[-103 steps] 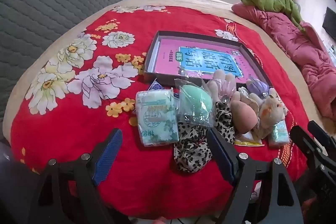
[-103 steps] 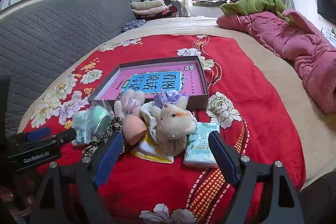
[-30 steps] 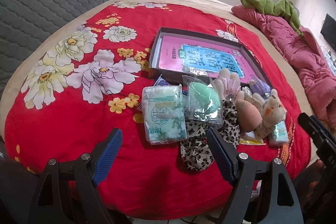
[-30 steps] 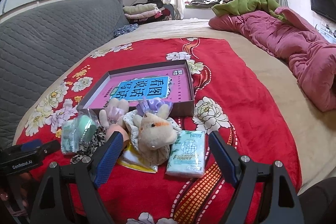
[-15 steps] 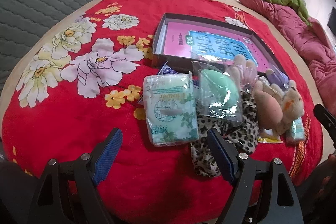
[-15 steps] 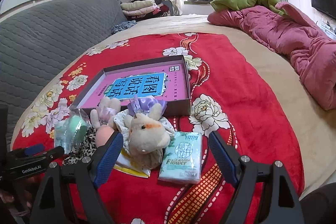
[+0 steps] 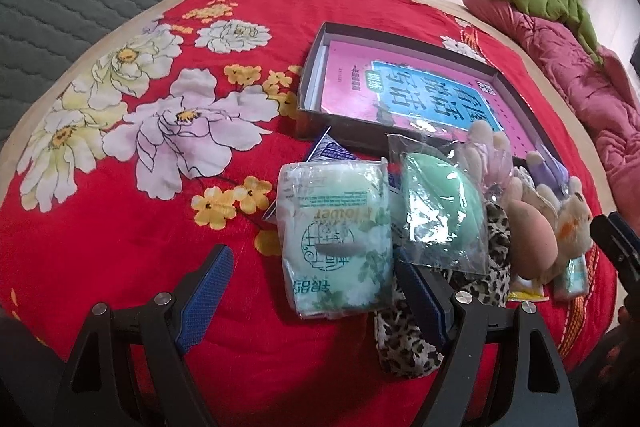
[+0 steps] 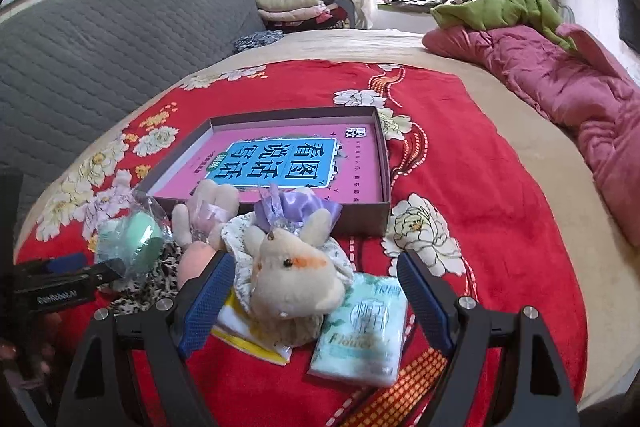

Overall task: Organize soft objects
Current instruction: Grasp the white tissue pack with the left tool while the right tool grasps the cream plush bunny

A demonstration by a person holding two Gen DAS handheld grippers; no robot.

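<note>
Soft items lie in a row on the red floral blanket (image 7: 120,235) in front of a shallow dark box (image 7: 320,47) holding a pink book (image 7: 420,95). In the left wrist view my open left gripper (image 7: 316,291) straddles a green tissue pack (image 7: 336,235); beside it lie a bagged green sponge (image 7: 436,203), a leopard-print cloth (image 7: 408,343) and a peach sponge (image 7: 532,243). In the right wrist view my open right gripper (image 8: 316,291) straddles a beige plush rabbit (image 8: 296,275), next to a second tissue pack (image 8: 360,331).
A pink quilt (image 8: 560,83) and green cloth (image 8: 508,7) lie on the bed's right side. A grey quilted headboard (image 8: 100,39) runs along the left. Folded clothes (image 8: 292,7) sit at the far end by the window.
Both grippers have moved forward and lower toward the row of items. The tissue pack now sits between the left fingers and the plush rabbit between the right fingers. Nothing is gripped.
</note>
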